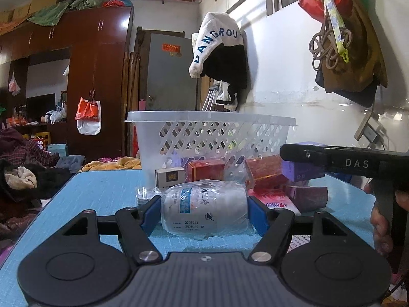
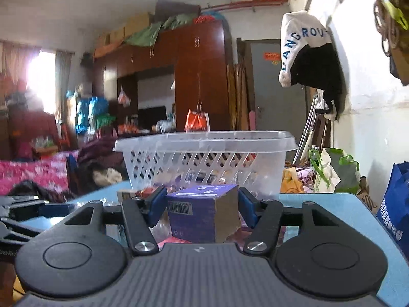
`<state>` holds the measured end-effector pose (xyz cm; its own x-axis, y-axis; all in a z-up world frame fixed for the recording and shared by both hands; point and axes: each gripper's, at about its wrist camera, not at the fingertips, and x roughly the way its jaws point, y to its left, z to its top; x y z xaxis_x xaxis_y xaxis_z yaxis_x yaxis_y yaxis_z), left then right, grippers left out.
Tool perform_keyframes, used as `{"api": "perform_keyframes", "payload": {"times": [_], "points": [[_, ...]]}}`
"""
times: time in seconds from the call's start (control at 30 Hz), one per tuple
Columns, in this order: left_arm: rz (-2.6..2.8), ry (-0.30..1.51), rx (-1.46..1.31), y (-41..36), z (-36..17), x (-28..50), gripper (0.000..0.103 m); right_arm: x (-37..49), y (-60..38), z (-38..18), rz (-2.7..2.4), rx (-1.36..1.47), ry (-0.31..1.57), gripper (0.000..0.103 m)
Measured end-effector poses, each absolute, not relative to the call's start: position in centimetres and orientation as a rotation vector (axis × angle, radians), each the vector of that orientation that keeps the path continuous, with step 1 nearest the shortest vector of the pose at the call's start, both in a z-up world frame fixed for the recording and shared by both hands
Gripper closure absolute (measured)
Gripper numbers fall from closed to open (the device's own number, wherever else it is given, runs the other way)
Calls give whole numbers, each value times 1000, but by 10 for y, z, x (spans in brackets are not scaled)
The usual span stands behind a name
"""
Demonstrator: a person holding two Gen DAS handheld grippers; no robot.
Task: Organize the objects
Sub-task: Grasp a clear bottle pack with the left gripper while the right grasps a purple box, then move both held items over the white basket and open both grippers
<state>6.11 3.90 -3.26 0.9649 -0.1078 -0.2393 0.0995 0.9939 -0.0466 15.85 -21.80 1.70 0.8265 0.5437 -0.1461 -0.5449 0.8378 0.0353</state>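
A white bottle wrapped in clear plastic [image 1: 204,208] lies on the blue table [image 1: 102,194], and my left gripper [image 1: 204,213] is shut on it, a blue pad on each side. My right gripper [image 2: 202,204] is shut on a purple box [image 2: 202,212], lifted a little above the pile; in the left wrist view that gripper [image 1: 288,158] reaches in from the right with the purple box [image 1: 301,170] at its tip. Behind stands a white lattice basket [image 1: 209,133], also the basket [image 2: 204,151] in the right wrist view.
Red boxes [image 1: 263,168], a small white and gold box [image 1: 170,176], a pink packet [image 1: 276,202] and a dark purple box [image 1: 306,194] crowd the table before the basket. A hand [image 1: 383,225] is at the right edge. Clothes hang on the right wall.
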Motion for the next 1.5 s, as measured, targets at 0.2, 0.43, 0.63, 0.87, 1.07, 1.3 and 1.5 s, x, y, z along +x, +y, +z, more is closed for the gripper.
{"api": "perform_keyframes", "payload": {"times": [0.2,0.43,0.63,0.87,1.07,1.3,1.5], "points": [[-94,229,-35,40,-32,60,29,161,-217,18,580,-4,158,40],[-79,183,-43,43,-28,55,29,156,-217,17,572,-7,133,40],[-82,117,-75,54,-4,49,29,149,-218,31,565,-28,95,40],[-112,81,-80,58,87,105,29,190,-186,116,540,-121,71,40],[-65,320,-120,65,112,223,29,292,-159,121,543,-90,288,40],[-26,392,-102,65,88,262,28,304,-152,99,548,-103,308,39],[-17,382,-106,64,82,254,15,282,-166,101,542,-99,288,0]]}}
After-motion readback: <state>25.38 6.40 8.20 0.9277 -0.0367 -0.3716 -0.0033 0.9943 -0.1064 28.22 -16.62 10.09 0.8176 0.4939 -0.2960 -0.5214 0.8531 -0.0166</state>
